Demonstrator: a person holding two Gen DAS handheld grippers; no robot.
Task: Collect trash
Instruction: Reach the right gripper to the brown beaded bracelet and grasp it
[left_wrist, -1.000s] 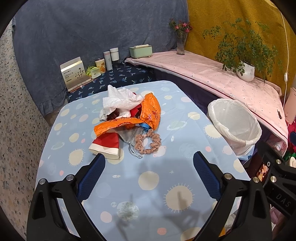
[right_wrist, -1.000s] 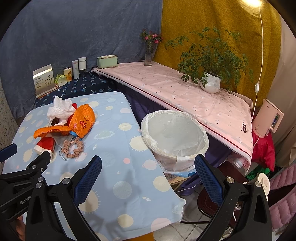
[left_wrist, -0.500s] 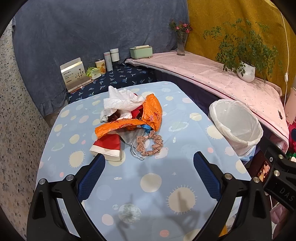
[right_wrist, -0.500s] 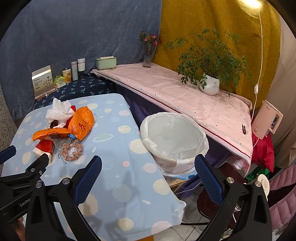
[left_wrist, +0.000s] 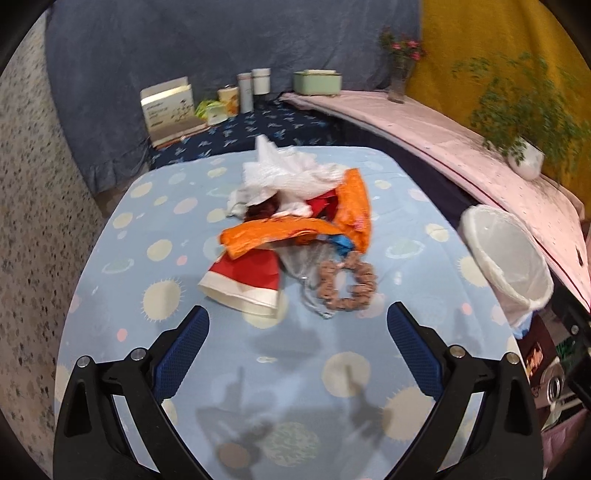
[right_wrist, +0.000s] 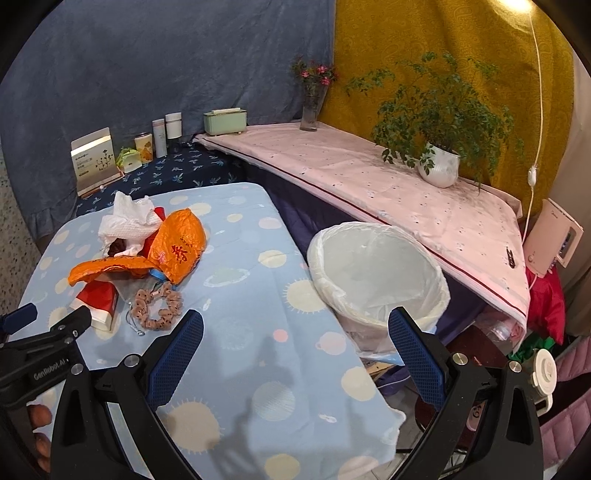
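— On the blue dotted tablecloth (left_wrist: 155, 229), what lies where?

— Trash pile sits mid-table, toward the far side. White crumpled tissue (left_wrist: 284, 173) at the far end; orange plastic bag (left_wrist: 295, 229) draped across the middle; red-and-white paper cup (left_wrist: 243, 284) flattened at the near left edge of the pile; brown scrunchie (left_wrist: 347, 284) at the near right, touching a clear wrapper (left_wrist: 306, 258).

— And the bin?

— White-lined trash bin (right_wrist: 376, 273) stands off the table's right edge, beside it, mouth open, nothing visible inside.

— Left gripper?

— Left gripper (left_wrist: 297, 325) hangs above the cloth just near of the pile, blue-padded fingers (left_wrist: 184, 350) spread wide, nothing between them. Cup and scrunchie lie just beyond the tips. View slightly blurred.

— Right gripper?

— Right gripper (right_wrist: 295, 332) points over the table's right edge toward the bin, fingers (right_wrist: 413, 354) equally spread, holding nothing. Its right finger overlaps the bin's near rim in view; contact cannot be told.

— Surroundings?

— Pink-covered shelf (right_wrist: 369, 173) far right with a potted plant (right_wrist: 439, 166).
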